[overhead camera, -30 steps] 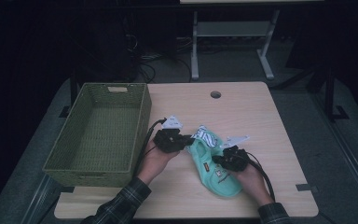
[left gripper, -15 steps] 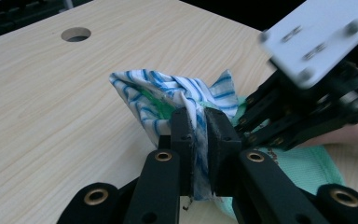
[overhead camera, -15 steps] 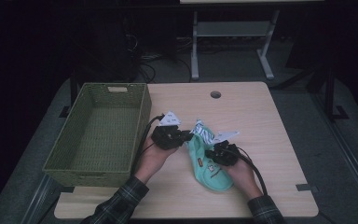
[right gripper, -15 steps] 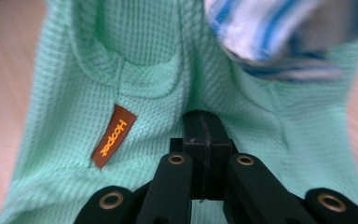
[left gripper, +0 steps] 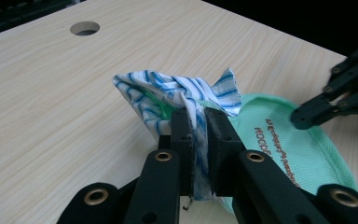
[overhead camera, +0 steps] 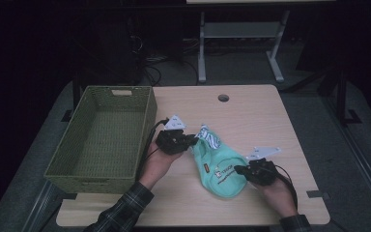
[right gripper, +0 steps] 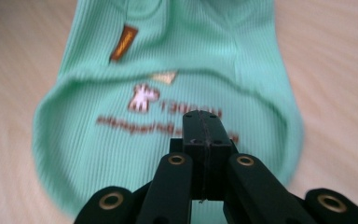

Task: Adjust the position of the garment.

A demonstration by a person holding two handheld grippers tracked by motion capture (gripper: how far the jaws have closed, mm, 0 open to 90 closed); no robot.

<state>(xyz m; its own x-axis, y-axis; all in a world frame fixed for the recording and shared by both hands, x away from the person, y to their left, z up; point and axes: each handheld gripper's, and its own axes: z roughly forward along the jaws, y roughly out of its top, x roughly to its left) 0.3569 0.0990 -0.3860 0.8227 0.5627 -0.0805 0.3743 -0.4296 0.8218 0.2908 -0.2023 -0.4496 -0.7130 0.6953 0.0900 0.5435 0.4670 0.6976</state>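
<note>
A mint-green pet garment (overhead camera: 222,171) with printed lettering and an orange tag lies flat on the table, and a blue-and-white striped part (overhead camera: 208,136) bunches up at its far end. My left gripper (overhead camera: 193,141) is shut on that striped fabric (left gripper: 177,93), which is pinched between the jaws (left gripper: 198,116). My right gripper (overhead camera: 237,169) is shut at the garment's right edge. In the right gripper view its jaws (right gripper: 204,119) meet with no cloth visible between them, and the green garment (right gripper: 168,56) spreads out beyond. The right gripper's tip (left gripper: 303,116) also rests at the green hem in the left gripper view.
A green woven basket (overhead camera: 149,116) stands at the left of the wooden table (overhead camera: 261,121), close to my left hand. A round cable hole (overhead camera: 223,98) sits near the far edge. Metal stand legs (overhead camera: 202,58) are on the floor beyond the table.
My right gripper has slid right and toward the person, from over the garment's middle to its right edge. The left gripper still holds the striped fabric in place.
</note>
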